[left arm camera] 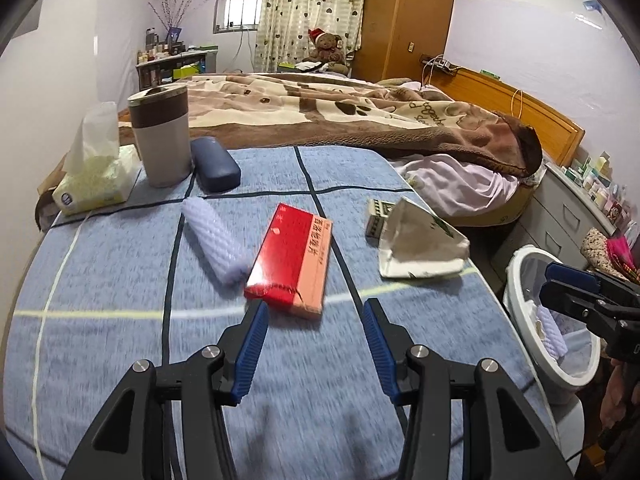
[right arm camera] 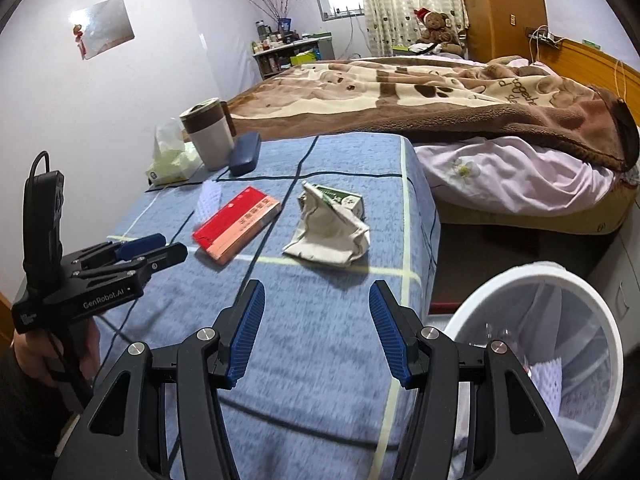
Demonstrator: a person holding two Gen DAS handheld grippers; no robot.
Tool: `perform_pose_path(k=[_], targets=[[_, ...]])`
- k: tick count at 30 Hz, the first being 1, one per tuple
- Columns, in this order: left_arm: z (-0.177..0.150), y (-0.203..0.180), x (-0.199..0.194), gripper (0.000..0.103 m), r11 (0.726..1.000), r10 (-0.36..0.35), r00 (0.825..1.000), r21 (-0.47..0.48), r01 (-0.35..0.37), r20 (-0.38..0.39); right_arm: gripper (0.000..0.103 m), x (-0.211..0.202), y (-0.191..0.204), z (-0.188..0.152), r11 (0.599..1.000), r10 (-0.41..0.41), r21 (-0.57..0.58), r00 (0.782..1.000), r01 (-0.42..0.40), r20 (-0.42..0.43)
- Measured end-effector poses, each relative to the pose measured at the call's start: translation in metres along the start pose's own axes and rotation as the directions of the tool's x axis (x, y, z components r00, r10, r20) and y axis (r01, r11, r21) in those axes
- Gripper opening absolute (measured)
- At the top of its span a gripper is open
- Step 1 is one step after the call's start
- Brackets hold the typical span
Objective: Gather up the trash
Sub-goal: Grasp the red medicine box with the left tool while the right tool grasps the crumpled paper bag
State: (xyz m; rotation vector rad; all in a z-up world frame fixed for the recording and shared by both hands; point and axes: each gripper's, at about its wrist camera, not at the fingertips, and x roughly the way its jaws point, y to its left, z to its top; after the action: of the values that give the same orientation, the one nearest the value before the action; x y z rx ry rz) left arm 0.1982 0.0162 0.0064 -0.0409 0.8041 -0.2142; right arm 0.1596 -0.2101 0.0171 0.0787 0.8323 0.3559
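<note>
A red and pink box [left arm camera: 292, 258] [right arm camera: 236, 224] lies on the blue-cloth table [left arm camera: 120, 320], just ahead of my open, empty left gripper [left arm camera: 316, 314]. A white foam sleeve [left arm camera: 216, 242] lies left of the box. A crumpled white carton [left arm camera: 420, 246] [right arm camera: 330, 226] lies to the right, with a small green-printed box [left arm camera: 378, 216] behind it. My right gripper [right arm camera: 316, 300] is open and empty over the table's right part, short of the carton. A white bin [right arm camera: 560, 344] [left arm camera: 560, 320] stands right of the table with a foam sleeve [left arm camera: 552, 330] inside.
At the table's back left stand a tissue box [left arm camera: 96, 176], a grey tumbler [left arm camera: 162, 136] and a dark glasses case [left arm camera: 214, 164]. A bed with a brown blanket [left arm camera: 360, 116] lies behind. Drawers [left arm camera: 568, 216] stand to the right.
</note>
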Motion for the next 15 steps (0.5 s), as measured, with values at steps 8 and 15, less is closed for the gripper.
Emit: perform_pose_path(k=[8,15], targets=[[0.017,0.006,0.040,0.065,0.999,0.021,1.000,0.041,-0.021,-0.019,0.056,0.031,-0.012,0.017,1.000,-0.025,0.008,0.999,0.025,-0.027],[0.021,0.004,0.070,0.068,0.995,0.043,0.998,0.090,-0.038,-0.053,0.056,0.061,-0.015,0.026,0.999,-0.034,-0.013,0.998,0.033,-0.058]])
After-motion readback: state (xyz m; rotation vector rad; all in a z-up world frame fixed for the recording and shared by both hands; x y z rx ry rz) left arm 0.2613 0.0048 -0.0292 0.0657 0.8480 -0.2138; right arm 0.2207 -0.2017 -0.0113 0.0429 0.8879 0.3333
